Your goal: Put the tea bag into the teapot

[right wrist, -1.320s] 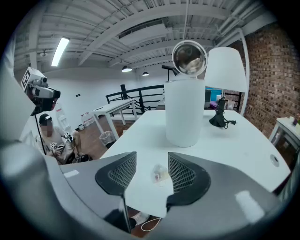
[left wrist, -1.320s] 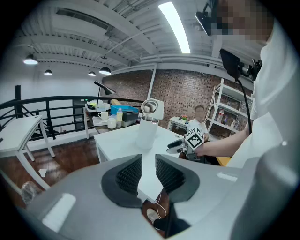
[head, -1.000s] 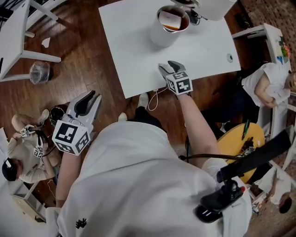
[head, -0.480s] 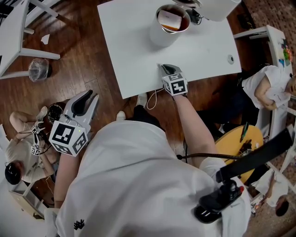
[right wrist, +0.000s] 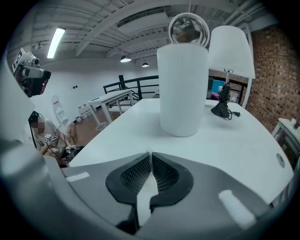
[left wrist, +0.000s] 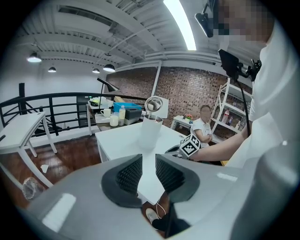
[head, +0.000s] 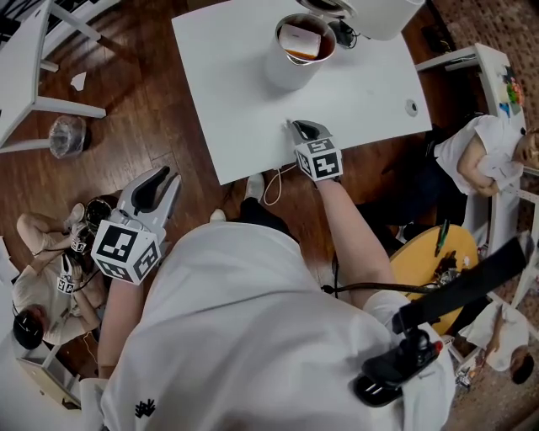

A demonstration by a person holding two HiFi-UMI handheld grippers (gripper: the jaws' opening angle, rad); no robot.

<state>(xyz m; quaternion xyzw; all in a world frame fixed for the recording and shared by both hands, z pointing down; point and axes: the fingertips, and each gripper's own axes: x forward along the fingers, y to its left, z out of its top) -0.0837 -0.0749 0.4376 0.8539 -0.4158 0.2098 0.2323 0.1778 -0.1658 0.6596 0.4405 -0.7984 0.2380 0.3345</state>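
Note:
The teapot (head: pixel 295 52) is a tall white cylinder at the far side of the white table (head: pixel 236 101), with brown liquid and a pale square inside. It stands close ahead in the right gripper view (right wrist: pixel 182 89). My right gripper (head: pixel 296 126) rests on the table near its front edge. Its jaws are pressed together in the right gripper view (right wrist: pixel 150 157), with a thin white sliver pinched at the tips, apparently the tea bag (right wrist: pixel 150 152). My left gripper (head: pixel 157 180) hangs over the wooden floor left of the table, jaws apart and empty (left wrist: pixel 148 161).
A white lamp (head: pixel 383 13) stands behind the teapot. A small round fitting (head: pixel 411 107) sits near the table's right edge. One person sits on the floor at left (head: pixel 42 252), another at right (head: pixel 488 156). A round yellow table (head: pixel 438 261) is at right.
The right gripper's jaws closed from wide open to pressed together at the table's front edge. The left gripper stayed where it was.

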